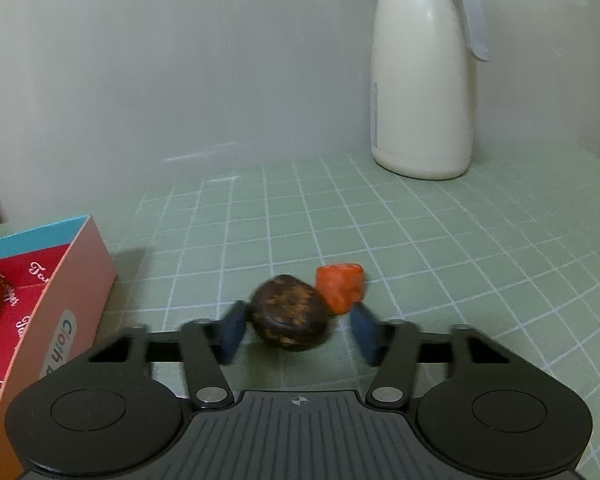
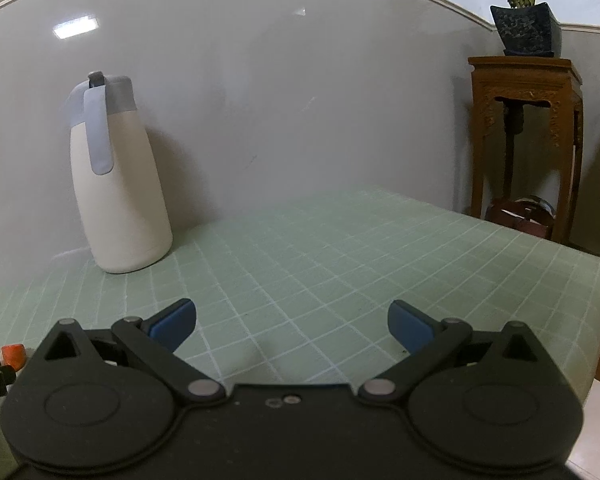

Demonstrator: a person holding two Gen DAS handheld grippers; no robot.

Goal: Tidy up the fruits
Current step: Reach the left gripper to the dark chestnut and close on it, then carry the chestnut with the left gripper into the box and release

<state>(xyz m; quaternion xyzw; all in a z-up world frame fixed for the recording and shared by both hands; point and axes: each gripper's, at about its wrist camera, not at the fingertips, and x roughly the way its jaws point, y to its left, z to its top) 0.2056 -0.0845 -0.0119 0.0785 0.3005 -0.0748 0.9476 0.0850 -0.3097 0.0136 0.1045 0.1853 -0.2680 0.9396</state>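
We log a dark brown, mottled round fruit (image 1: 289, 314) between the blue pads (image 1: 232, 334) of the left gripper (image 1: 296, 330); the left pad touches its side, while a gap shows between the fruit and the right pad, so we record the jaws as spread around it rather than clamped. The fruit and pads are blurred, and we cannot tell whether it rests on the table (image 1: 440, 248) or is lifted just off it. Just behind it on the right, touching or nearly touching, lies an orange-red chunk of fruit (image 1: 340, 286) on the green grid-patterned tablecloth. At the table's left edge stands an open pink and red box (image 1: 74, 280) with a blue inner rim and printed lettering; something red sits inside it at the frame's edge, too cropped to identify. A cream jug with a grey lid and handle (image 1: 422, 92) stands upright at the table's far edge against the grey wall. The right gripper (image 2: 292, 322) hovers low over a bare stretch of the cloth with its jaws wide apart, grasping nothing. Past the table's right edge we note a carved wooden stand (image 2: 526, 140) carrying a potted plant (image 2: 524, 24).
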